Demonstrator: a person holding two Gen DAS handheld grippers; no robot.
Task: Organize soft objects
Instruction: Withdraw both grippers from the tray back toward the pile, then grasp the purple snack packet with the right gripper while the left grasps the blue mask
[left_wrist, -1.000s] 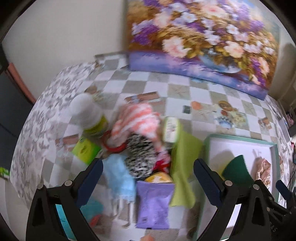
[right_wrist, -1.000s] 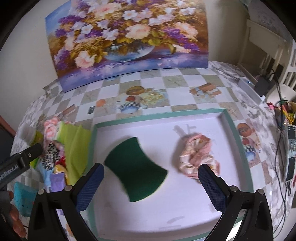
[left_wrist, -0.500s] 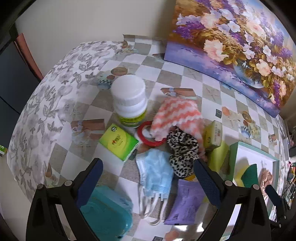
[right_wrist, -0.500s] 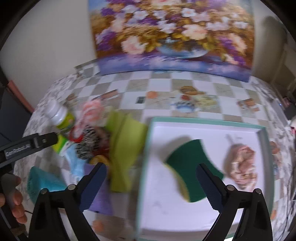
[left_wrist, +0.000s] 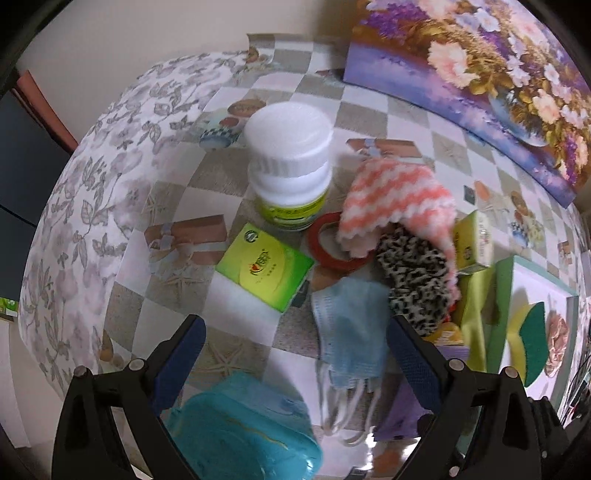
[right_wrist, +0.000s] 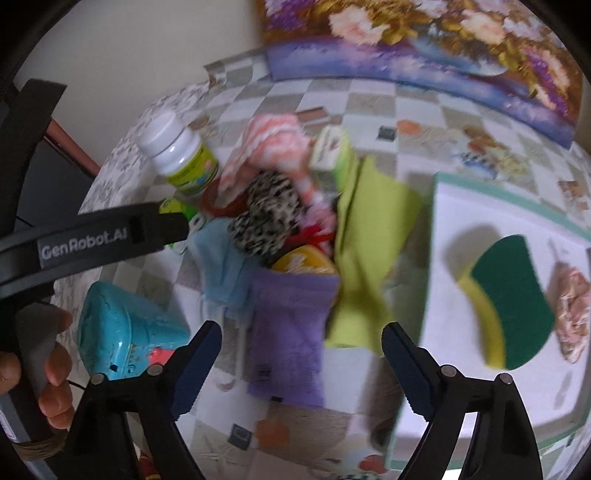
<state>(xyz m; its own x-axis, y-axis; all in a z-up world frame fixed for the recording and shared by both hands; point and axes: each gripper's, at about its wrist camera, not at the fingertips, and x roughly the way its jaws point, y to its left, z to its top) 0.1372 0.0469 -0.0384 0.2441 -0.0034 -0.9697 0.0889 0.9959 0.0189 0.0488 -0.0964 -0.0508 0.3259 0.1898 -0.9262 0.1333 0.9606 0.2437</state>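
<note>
Left wrist view: the left gripper (left_wrist: 293, 341) hangs over the pile with its jaws spread wide and nothing between them, the blue face mask (left_wrist: 351, 332) lying just under the gap. Right beside the mask sit the leopard-print scrunchie (left_wrist: 417, 280) and the pink-and-white striped cloth (left_wrist: 395, 199), tangled with hard stuff: a white pill bottle (left_wrist: 290, 162), a green box (left_wrist: 264, 271), a red ring (left_wrist: 325, 245).

Over on the right wrist view, the right gripper (right_wrist: 301, 350) is spread too, empty, poised above the purple cloth (right_wrist: 291, 328) with the lime-green cloth (right_wrist: 365, 254) touching it. The white tray (right_wrist: 436, 258) at the table's right side already holds a green-and-yellow sponge (right_wrist: 509, 302) and a pink floral scrunchie (right_wrist: 572, 314).

So this reads as a picking step, with plenty of soft items left. Next move, I'd say: drop onto one fabric, pinch a fold, lift it free of its neighbours and carry it to the tray. The mask's loops could snag.

The table (left_wrist: 177, 206) wears a checked, picture-printed cloth with a leafy border; a flower painting (left_wrist: 480, 66) leans against the plain wall at its far edge.
</note>
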